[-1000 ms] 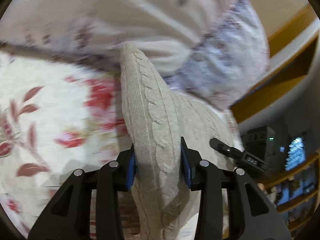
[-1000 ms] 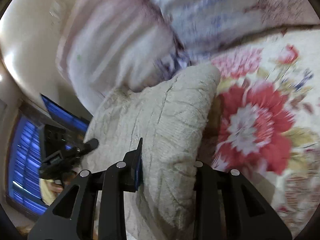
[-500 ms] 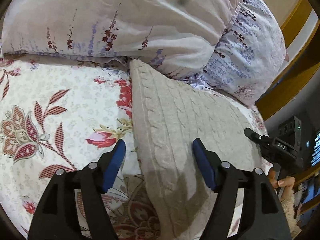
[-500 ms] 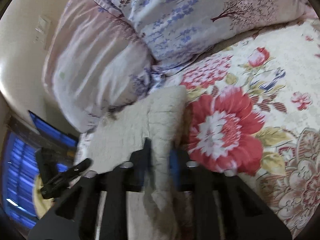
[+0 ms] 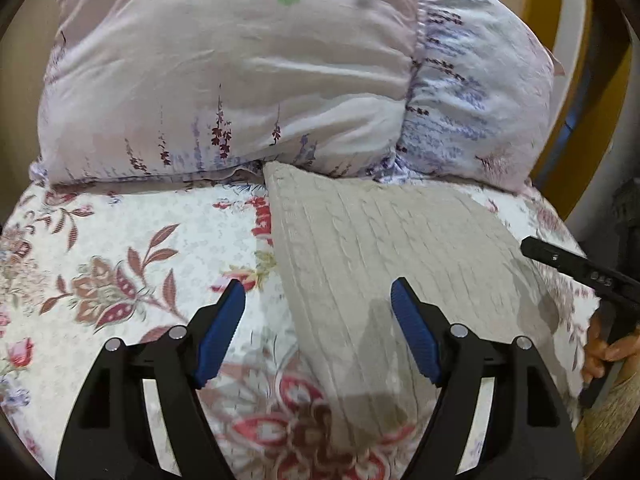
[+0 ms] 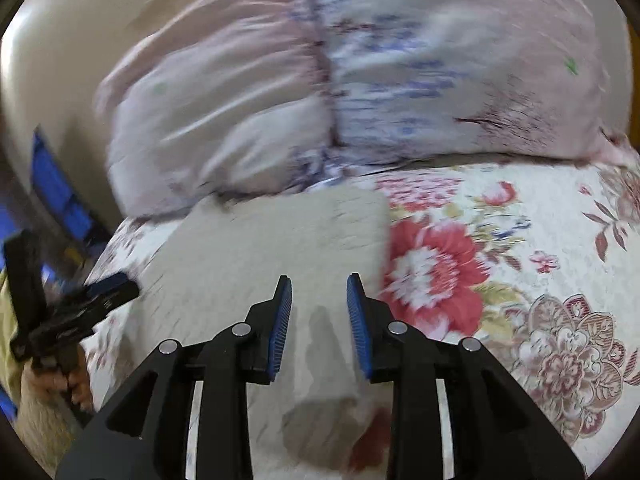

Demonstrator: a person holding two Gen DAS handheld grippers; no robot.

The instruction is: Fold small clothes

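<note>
The left gripper (image 5: pixel 318 316) and right gripper (image 6: pixel 319 312) both tilt downward with jaws opening, nothing pinched, the left spread wider than the right.

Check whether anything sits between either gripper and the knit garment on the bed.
Nothing visible does. The left gripper and right gripper, both opening and empty, hang directly over the beige knit garment lying flat on the floral bedspread.
</note>
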